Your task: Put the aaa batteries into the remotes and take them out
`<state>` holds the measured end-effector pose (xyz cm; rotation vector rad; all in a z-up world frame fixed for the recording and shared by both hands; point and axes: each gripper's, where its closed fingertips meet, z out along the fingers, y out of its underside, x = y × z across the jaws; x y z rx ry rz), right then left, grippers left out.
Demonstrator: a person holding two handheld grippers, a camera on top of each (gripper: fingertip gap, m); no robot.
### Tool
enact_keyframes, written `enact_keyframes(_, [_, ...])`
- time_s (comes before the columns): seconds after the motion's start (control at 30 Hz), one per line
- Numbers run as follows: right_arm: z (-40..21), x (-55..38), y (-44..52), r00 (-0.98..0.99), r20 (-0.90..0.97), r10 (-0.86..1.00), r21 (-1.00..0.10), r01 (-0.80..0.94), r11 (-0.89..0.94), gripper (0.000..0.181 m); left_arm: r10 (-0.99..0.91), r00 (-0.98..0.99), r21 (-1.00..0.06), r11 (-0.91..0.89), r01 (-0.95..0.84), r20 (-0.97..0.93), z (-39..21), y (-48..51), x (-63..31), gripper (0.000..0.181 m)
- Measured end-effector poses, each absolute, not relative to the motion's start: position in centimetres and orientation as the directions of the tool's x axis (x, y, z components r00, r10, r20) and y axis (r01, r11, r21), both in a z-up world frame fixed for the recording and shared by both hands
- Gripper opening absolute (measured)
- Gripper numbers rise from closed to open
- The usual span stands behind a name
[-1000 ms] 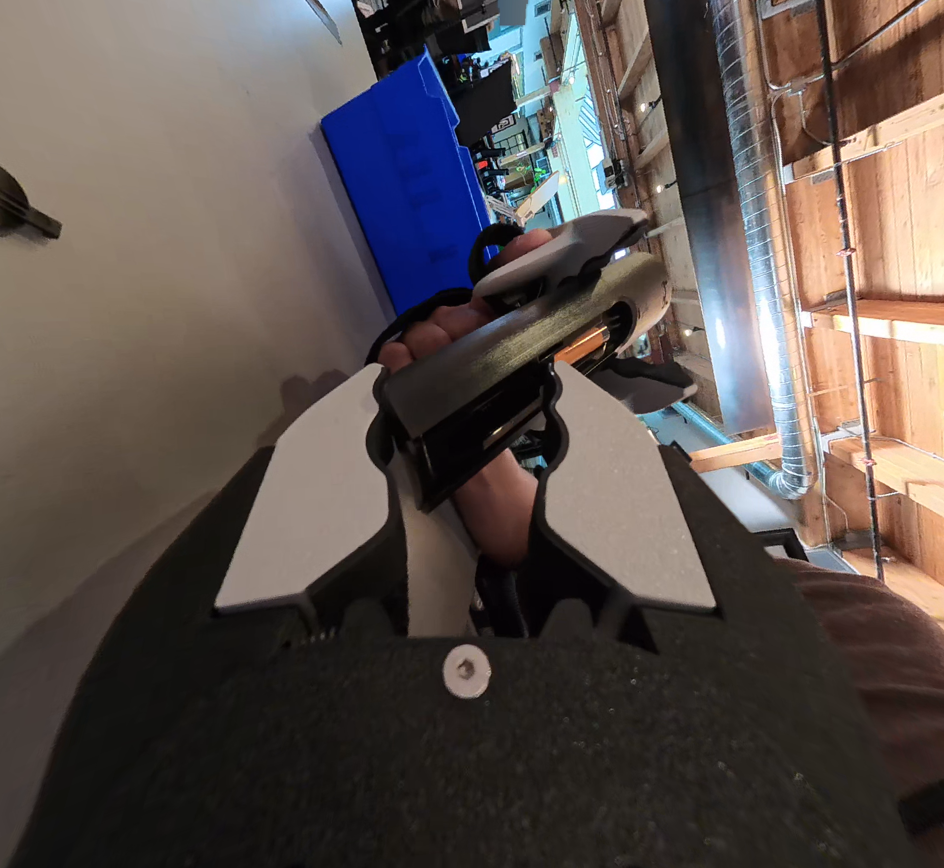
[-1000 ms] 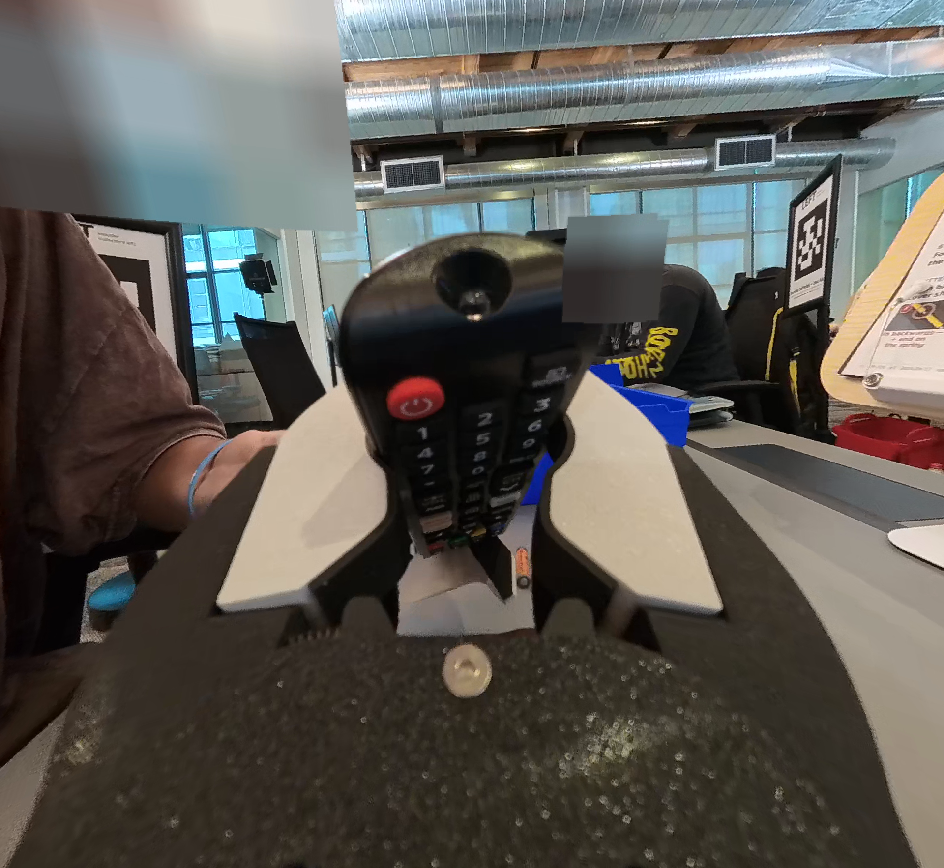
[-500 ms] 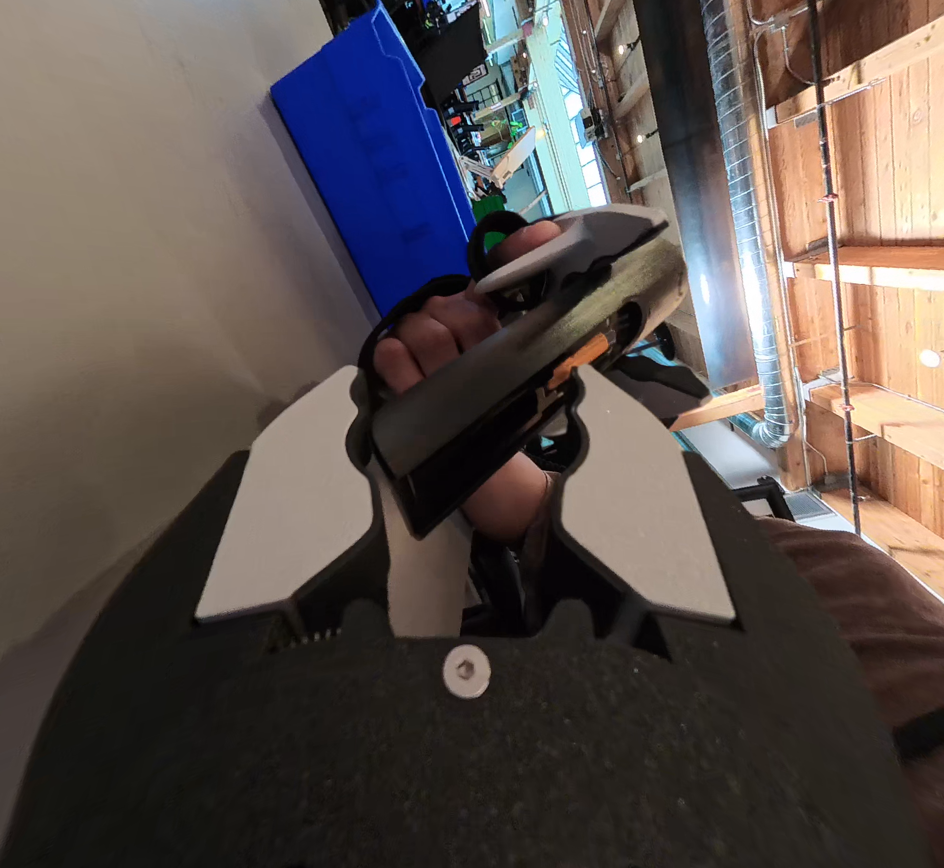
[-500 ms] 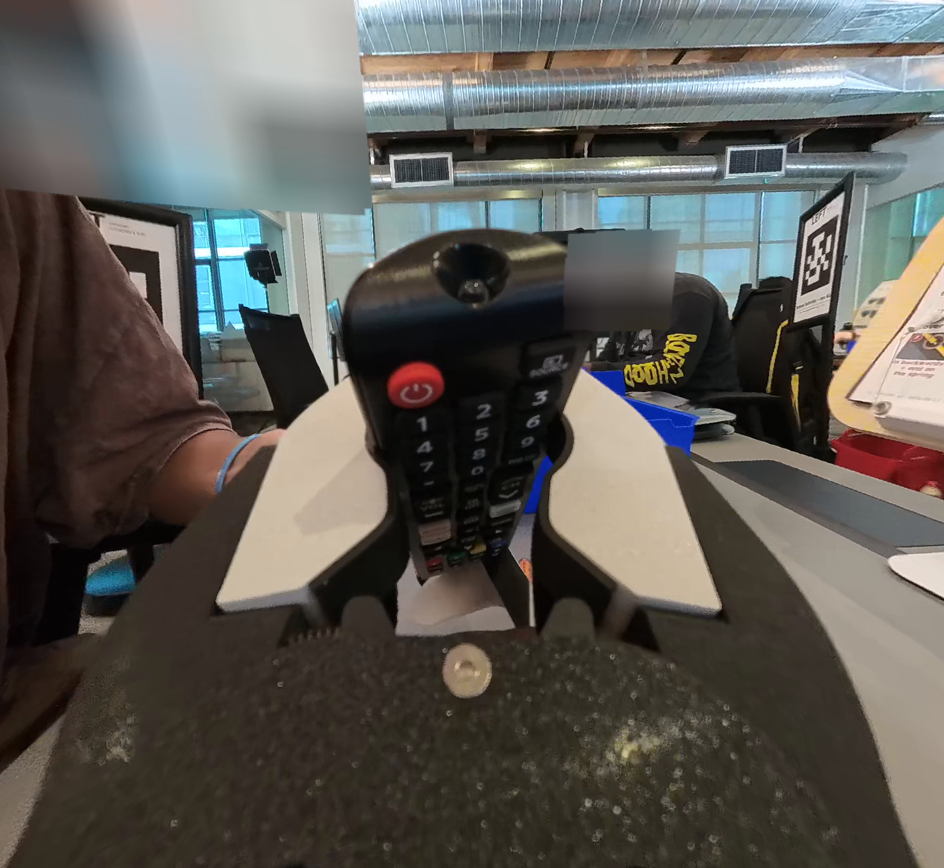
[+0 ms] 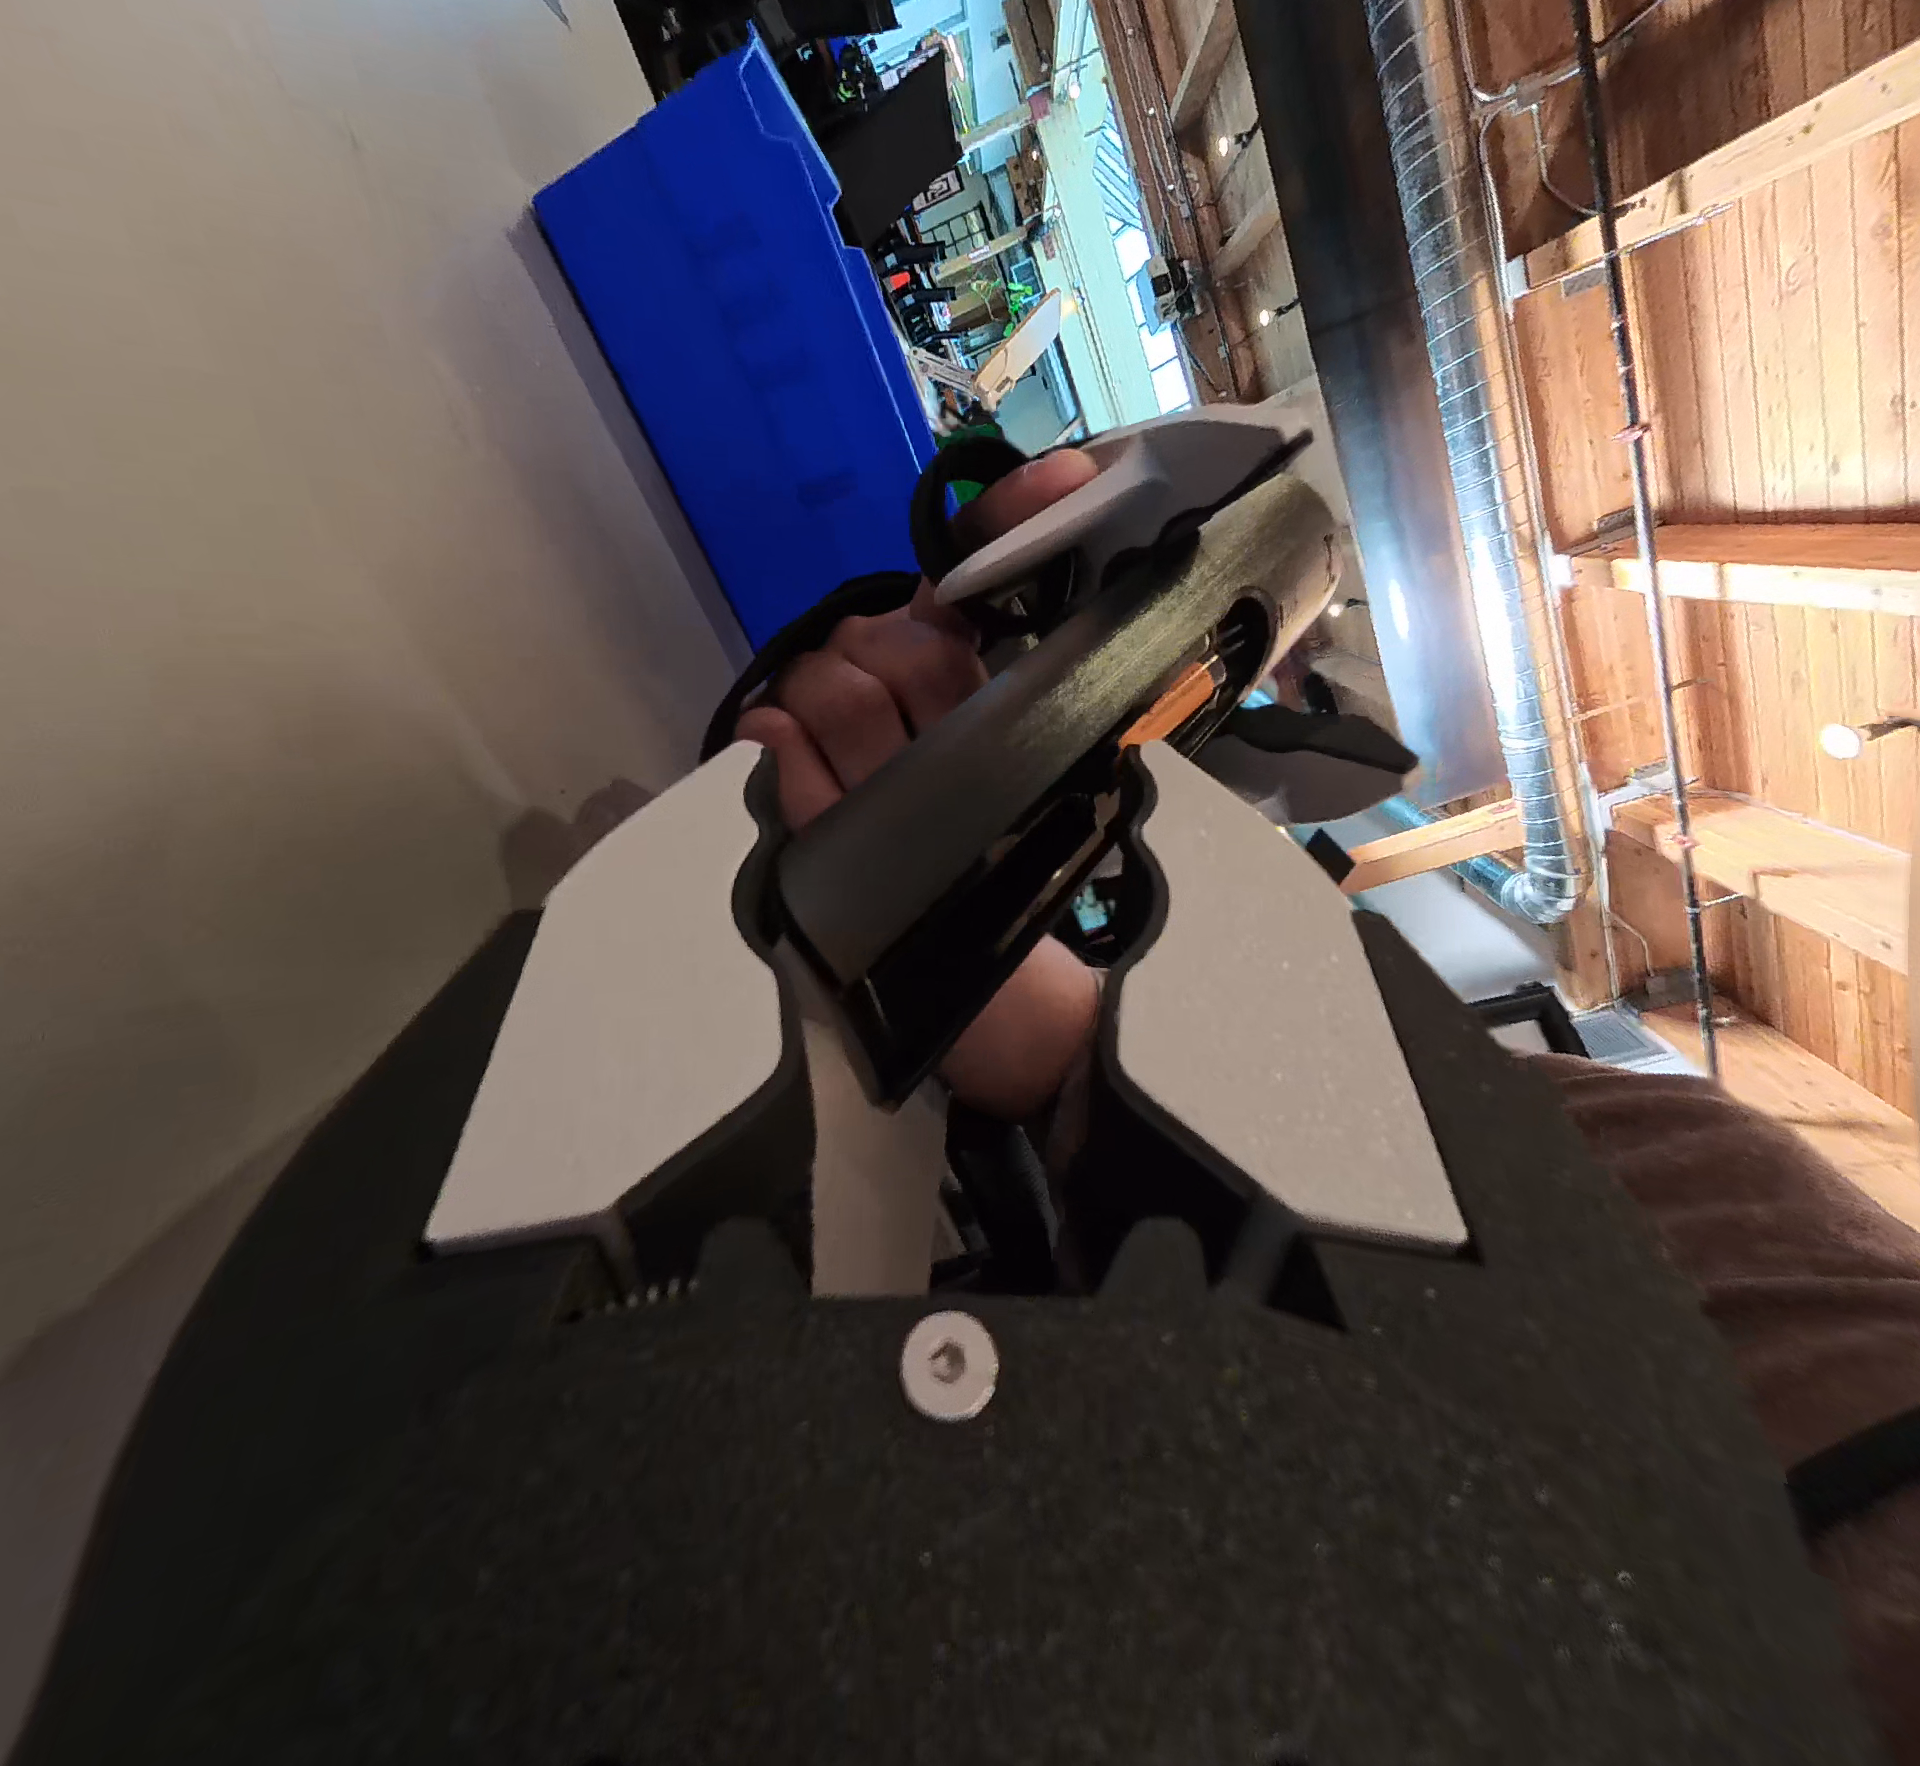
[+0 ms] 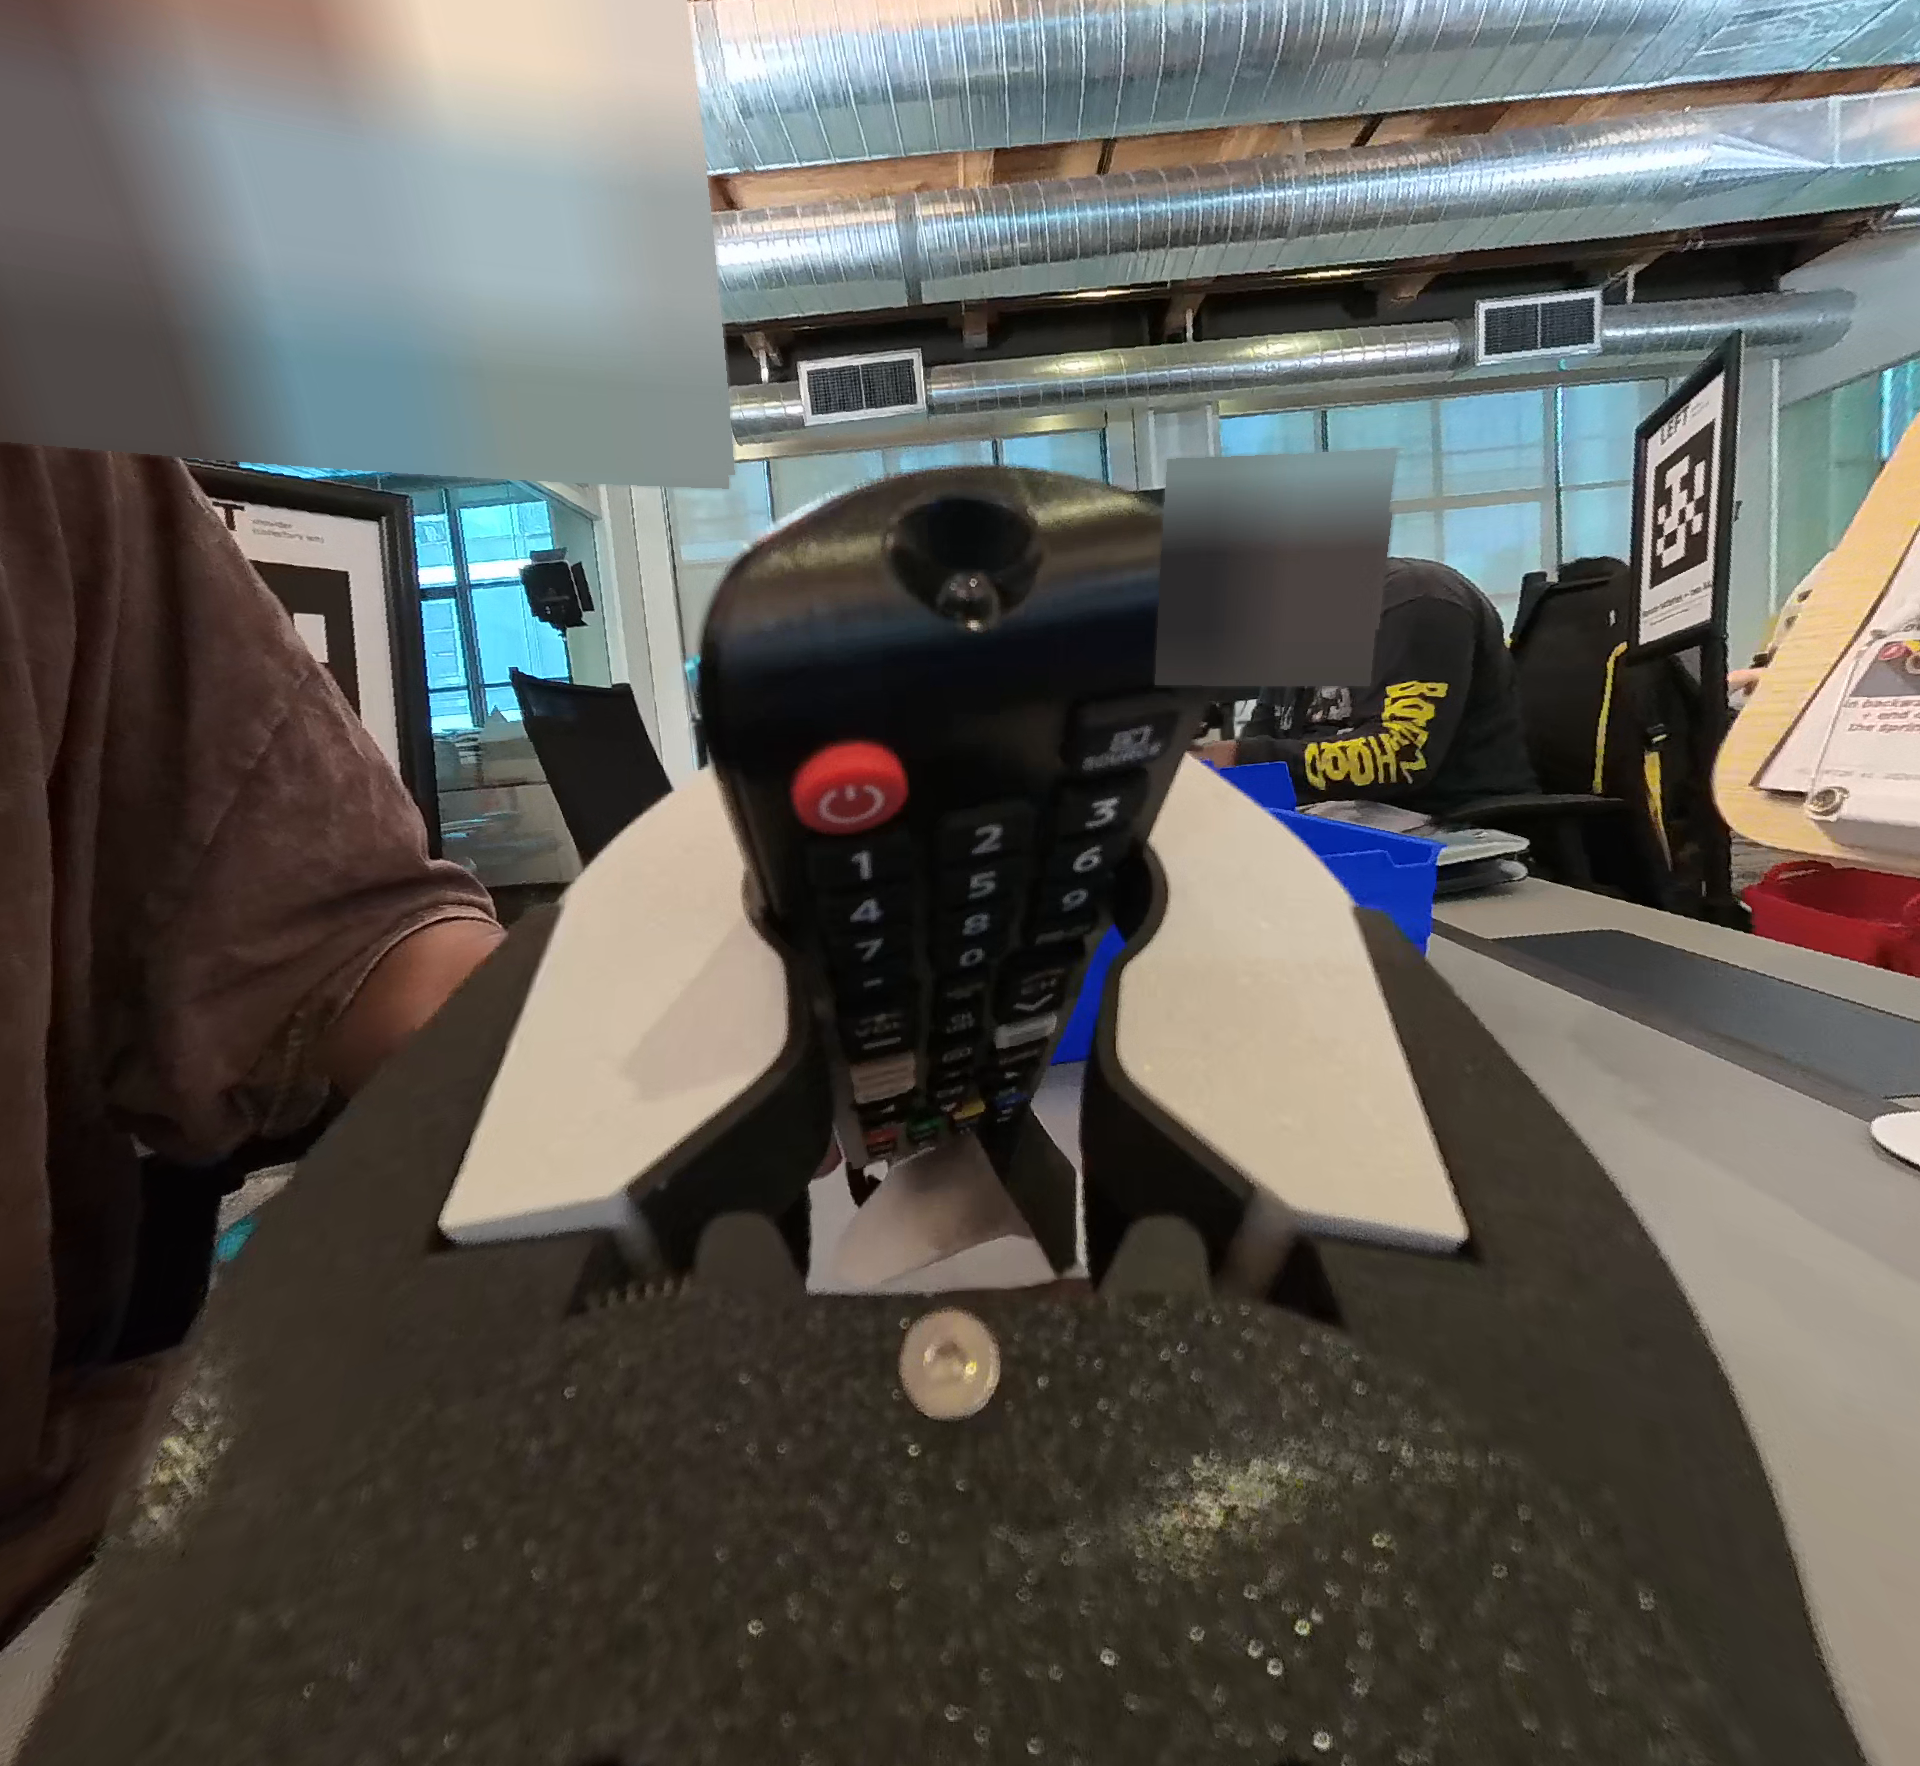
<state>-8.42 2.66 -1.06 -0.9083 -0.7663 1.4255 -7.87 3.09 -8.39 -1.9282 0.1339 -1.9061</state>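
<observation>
A black remote [image 6: 956,781] stands between the pads of my right gripper [image 6: 945,895], buttons facing the camera, and the gripper is shut on it. In the left wrist view I see the remote's grey back [image 5: 1039,750] with an opening where an orange-tipped battery [image 5: 1174,714] shows. My left gripper [image 5: 945,802] has its jaws against both sides of the remote's near end. The right gripper's grey finger [image 5: 1101,511] and the hand [image 5: 862,698] holding it show behind the remote. The remote is held in the air above the table.
A blue bin [image 5: 727,345] stands on the grey table [image 5: 260,469] behind the remote, and it also shows in the right wrist view [image 6: 1371,864]. A person in a brown sleeve [image 6: 208,833] is at the left. Another person in black [image 6: 1392,740] sits beyond the table, near a red bin [image 6: 1829,906].
The left jaws widened around the remote's near end, then narrowed again. The left view swung, so the blue bin shifted. The right gripper kept hold of the remote.
</observation>
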Motion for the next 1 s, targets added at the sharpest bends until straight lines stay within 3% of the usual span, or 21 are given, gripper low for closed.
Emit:
enact_keyframes(0.37, [-0.9, -8.0, 3.1, 0.025, -0.112, 0.993, -0.855, -0.512, -0.084, 0.059, -0.407, 0.066, -0.41, -0.881, 0.236, 0.911, -7.7, 3.3, -8.2, 0.052])
enact_keyframes(0.7, [-1.1, -8.0, 3.6, 0.025, -0.157, 0.987, -0.853, -0.507, -0.122, 0.059, -0.346, 0.031, -0.343, -0.908, 0.239, 0.938, -8.2, 3.5, -7.9, 0.055])
enact_keyframes(1.0, [-0.5, -6.3, 5.2, 0.055, -0.205, 0.977, -0.82, -0.555, -0.141, 0.058, -0.482, 0.127, -0.497, -0.856, 0.143, 0.867, -8.8, 5.3, -10.6, 0.062])
